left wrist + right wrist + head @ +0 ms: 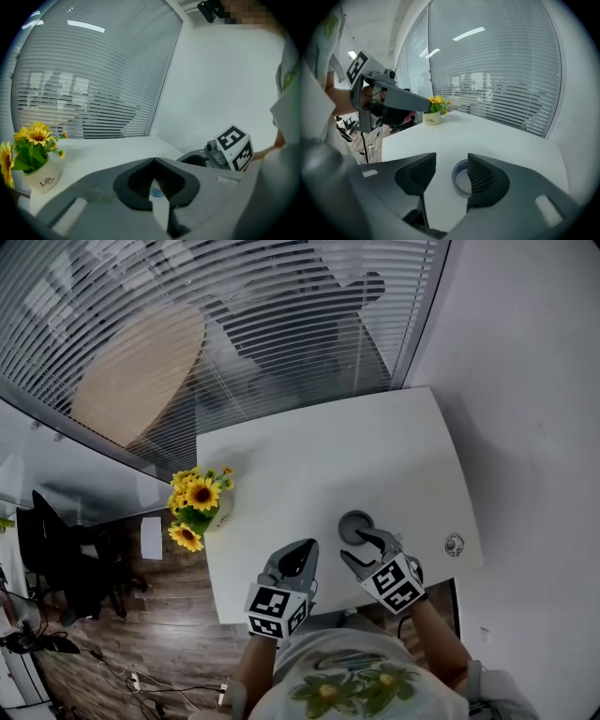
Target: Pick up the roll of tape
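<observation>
One roll of tape (pixel 455 179), likely light and stiff, lies flat just beyond the open right tongs (pixel 447 171); pinch its wall; left tongs (pixel 153 164) closed, empty.

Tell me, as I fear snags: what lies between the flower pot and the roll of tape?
Nothing but bare white table lies between flower pot and roll of tape; the right gripper view shows it.

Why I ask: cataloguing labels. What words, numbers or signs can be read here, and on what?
"Life": on the white flower pot; smaller print by it is too blurred to read.
Round mark on the table: too small to read.
Tape roll: no legible print.
</observation>
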`<state>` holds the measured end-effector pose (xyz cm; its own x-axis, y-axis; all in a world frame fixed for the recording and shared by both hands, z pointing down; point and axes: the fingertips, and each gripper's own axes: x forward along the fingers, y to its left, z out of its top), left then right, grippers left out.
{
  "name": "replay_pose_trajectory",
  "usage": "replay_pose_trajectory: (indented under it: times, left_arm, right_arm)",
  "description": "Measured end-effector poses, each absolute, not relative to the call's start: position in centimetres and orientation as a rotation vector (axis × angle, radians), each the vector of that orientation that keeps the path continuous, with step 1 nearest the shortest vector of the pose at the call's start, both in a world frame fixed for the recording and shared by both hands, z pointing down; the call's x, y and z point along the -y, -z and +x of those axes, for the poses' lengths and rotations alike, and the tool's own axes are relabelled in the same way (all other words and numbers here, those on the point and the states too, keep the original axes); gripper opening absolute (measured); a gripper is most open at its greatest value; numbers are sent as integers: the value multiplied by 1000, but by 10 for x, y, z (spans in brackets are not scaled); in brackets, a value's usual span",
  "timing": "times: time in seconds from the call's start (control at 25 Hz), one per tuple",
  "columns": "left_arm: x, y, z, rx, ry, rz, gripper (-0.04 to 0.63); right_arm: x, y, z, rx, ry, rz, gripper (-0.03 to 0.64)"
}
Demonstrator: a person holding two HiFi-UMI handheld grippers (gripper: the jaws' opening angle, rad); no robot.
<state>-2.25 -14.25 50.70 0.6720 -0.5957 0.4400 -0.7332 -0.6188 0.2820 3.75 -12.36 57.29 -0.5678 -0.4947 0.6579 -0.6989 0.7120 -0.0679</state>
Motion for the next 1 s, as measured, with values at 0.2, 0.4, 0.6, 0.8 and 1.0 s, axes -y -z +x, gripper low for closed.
replay_pose_trajectory:
  times: [0.2,0.4,0.6,0.8,1.0]
  left_arm:
    - [145,-509,-25,1031,-421,2435,2]
    - [146,-515,-30,1042,-423,2423,2]
    - [144,-521,-31,1038,-438,2415,2]
    - [142,-523,-30,1035,-438,2414,2]
    - [143,-525,-31,1032,-443,2407,2]
  right_arm:
    - [124,-589,35,2240,-440,864,199]
    - [126,-608,35,2196,-445,841,198]
    - [126,-626,33,2142,-438,799,198]
    - [124,-643,33,2087,-416,750,187]
    - [123,-656,31,2046,-408,708,175]
